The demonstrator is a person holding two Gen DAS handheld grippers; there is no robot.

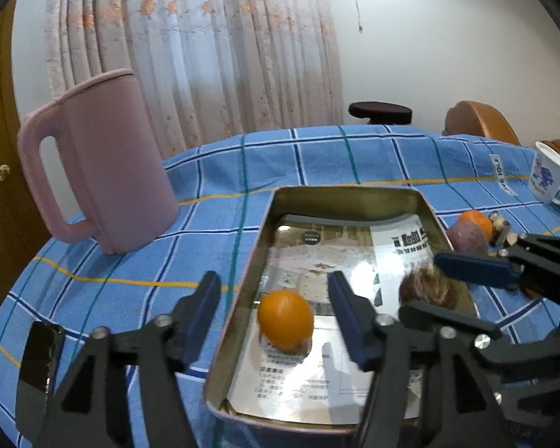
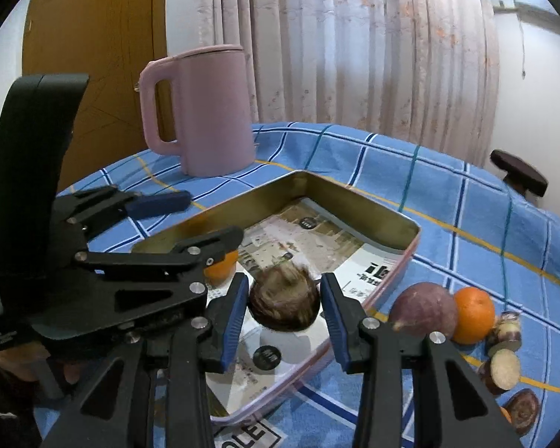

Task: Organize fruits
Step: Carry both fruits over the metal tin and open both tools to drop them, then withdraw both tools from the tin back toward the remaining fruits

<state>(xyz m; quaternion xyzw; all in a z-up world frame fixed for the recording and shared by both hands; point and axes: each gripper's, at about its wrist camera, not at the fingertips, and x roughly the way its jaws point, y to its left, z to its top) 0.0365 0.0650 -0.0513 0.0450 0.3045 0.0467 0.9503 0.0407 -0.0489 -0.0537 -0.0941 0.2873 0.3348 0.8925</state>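
Note:
A shallow metal tray (image 1: pixel 349 196) lined with printed paper lies on the blue checked tablecloth; it also shows in the right wrist view (image 2: pixel 358 212). An orange (image 1: pixel 285 319) rests in the tray between the open fingers of my left gripper (image 1: pixel 274 298), untouched. A blurred brown fruit (image 2: pixel 283 298) sits in the tray between the fingers of my right gripper (image 2: pixel 284 300), which stand apart from it, open. It also shows in the left wrist view (image 1: pixel 427 285). A purple fruit (image 2: pixel 423 311) and a second orange (image 2: pixel 474 315) lie on the cloth right of the tray.
A pink jug (image 1: pixel 100 171) stands at the back left of the table. A white printed mug (image 1: pixel 550 175) stands at the far right. Cut purple-skinned pieces (image 2: pixel 504 367) lie near the right edge. A dark phone-like slab (image 1: pixel 39 369) lies at the front left.

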